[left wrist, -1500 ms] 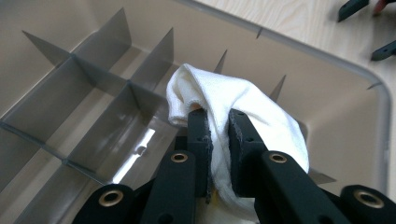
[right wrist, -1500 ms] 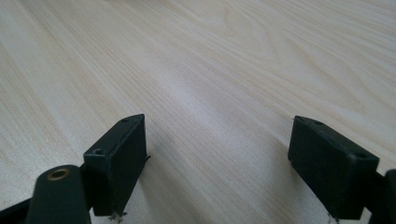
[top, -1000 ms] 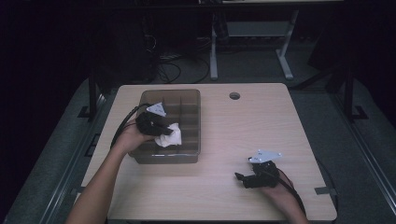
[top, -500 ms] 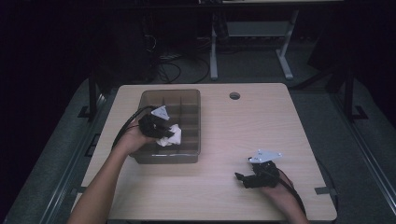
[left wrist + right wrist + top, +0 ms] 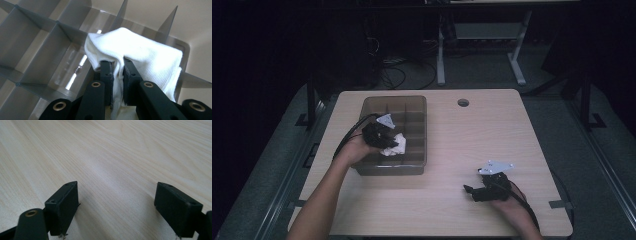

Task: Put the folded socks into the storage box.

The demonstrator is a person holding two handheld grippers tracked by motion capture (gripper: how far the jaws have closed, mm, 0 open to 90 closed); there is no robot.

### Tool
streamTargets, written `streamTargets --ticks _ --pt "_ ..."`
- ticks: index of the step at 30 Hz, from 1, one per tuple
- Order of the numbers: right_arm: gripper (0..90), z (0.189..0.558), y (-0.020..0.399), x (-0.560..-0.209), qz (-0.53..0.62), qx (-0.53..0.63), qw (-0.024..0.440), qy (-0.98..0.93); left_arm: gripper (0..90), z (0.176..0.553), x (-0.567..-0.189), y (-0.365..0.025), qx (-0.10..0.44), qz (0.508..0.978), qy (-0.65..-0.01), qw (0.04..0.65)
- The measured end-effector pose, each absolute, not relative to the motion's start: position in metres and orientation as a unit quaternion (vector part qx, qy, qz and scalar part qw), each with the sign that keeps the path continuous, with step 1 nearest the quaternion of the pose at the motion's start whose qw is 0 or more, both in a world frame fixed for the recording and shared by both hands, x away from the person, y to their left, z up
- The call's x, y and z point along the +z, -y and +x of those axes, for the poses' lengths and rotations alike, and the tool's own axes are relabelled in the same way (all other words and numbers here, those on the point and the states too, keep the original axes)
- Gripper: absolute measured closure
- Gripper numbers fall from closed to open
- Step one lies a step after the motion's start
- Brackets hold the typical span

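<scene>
White sock in left tool, over divided bin

wooden table, round grommet hole

No legible text or labels.

Count: 1 divided grey tray on the surface. 1 white cloth inside the tray, near its front edge. 2 hand-held grippers: left gripper over the tray, right gripper well right of the tray. 1 cable hole right of the tray.
</scene>
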State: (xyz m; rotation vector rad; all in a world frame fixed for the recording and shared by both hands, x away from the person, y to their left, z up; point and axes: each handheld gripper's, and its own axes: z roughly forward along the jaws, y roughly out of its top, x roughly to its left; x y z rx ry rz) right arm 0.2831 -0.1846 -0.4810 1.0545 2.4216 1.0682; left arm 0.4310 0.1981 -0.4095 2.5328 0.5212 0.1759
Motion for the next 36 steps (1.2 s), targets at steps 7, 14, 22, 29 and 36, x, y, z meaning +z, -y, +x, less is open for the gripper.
streamTargets --ticks 7,14,22,29,36 --pt "19.0 0.283 0.185 -0.481 0.365 0.371 0.147 -0.841 81.2 0.432 -0.411 -0.195 0.063 0.946 -0.191 0.255" --pt "19.1 0.283 0.185 -0.481 0.365 0.371 0.146 -0.841 81.3 0.433 -0.415 -0.191 0.062 0.951 -0.191 0.236" --pt "19.1 0.283 0.185 -0.481 0.366 0.371 0.146 -0.841 81.4 0.434 -0.42 -0.186 0.064 0.955 -0.194 0.217" --pt "19.2 0.283 0.185 -0.481 0.365 0.372 0.147 -0.841 81.4 0.434 -0.434 -0.178 0.063 0.964 -0.19 0.175" --pt "19.3 0.283 0.185 -0.481 0.365 0.372 0.146 -0.841 79.8 0.436 -0.432 -0.178 0.055 0.964 -0.195 0.174"
